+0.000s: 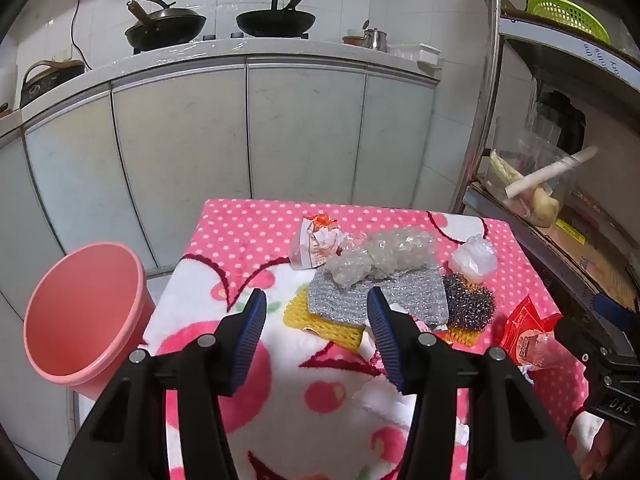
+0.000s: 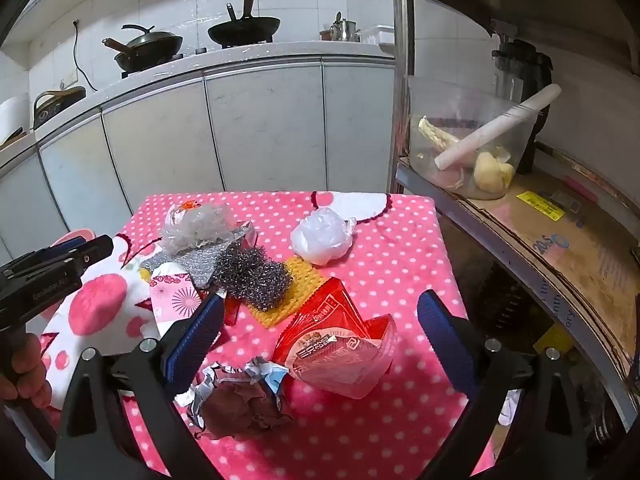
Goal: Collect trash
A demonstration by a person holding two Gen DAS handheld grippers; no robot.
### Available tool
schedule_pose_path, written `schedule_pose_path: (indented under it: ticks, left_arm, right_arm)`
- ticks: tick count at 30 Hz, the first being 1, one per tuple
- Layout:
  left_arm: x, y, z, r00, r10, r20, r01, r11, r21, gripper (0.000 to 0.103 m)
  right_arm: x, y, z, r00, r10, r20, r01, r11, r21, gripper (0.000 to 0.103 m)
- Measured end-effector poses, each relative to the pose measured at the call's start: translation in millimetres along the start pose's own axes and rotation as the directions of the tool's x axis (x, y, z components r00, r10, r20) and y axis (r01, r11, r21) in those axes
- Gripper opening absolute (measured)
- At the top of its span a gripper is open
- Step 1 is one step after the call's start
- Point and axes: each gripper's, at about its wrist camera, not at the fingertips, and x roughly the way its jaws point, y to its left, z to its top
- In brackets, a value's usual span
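Bucket [image 1: 80,312] left of table [image 1: 248,220]; scourer [image 2: 254,276] on mesh [image 2: 298,280].

Background: white counter [image 1: 240,46] along the tiled wall, pale cabinet doors [image 1: 180,152] below. Two dark woks [image 2: 244,30] on the stove, handles up; a small steel pot [image 1: 376,39] to their right, beside a white tray [image 1: 420,54]. A black appliance [image 1: 48,76] at the counter's left end, possibly an induction cooker; cord runs up the wall. Metal shelf rack [image 2: 520,240] at right: clear plastic tub [image 2: 472,136] holding a white rolling pin [image 2: 500,128] and a yellowish lump, a dark blender [image 2: 520,68] behind it. Green basket [image 1: 568,16] on the upper shelf.
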Motion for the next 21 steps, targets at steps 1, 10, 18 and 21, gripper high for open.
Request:
schedule_pose_path:
  ticks: [1,10,18,21]
  left_arm:
    - [-0.1,0.0,0.0,1.0,0.0,-0.001,0.0,1.0,0.001,0.052]
    - [0.5,-3.3,-4.5,1.0,0.009,-0.004,-0.009,1.0,0.021,0.052]
    - [-1.3,-5.6,-3.2,1.0,0.012,-0.005,-0.012,0.999,0.031,0.052]
    - [-1.5,-6.0,-2.8,1.0,0.011,-0.006,-0.01,0.999,0.033,0.052]
  right_arm:
    - [0.1,0.1,0.0,1.0,0.0,-0.001,0.0,1.0,0.0,0.098]
    - [0.5,0.9,-0.1,1.0,0.001,0.0,-0.001,1.0,0.0,0.098]
    - [-0.1,0.1,1.9,1.0,0.001,0.001,-0.001,1.0,-0.002,0.098]
    - [0.9,4.6,-2.8,1.0,0.001,0.001,-0.001,1.0,-0.002,0.098]
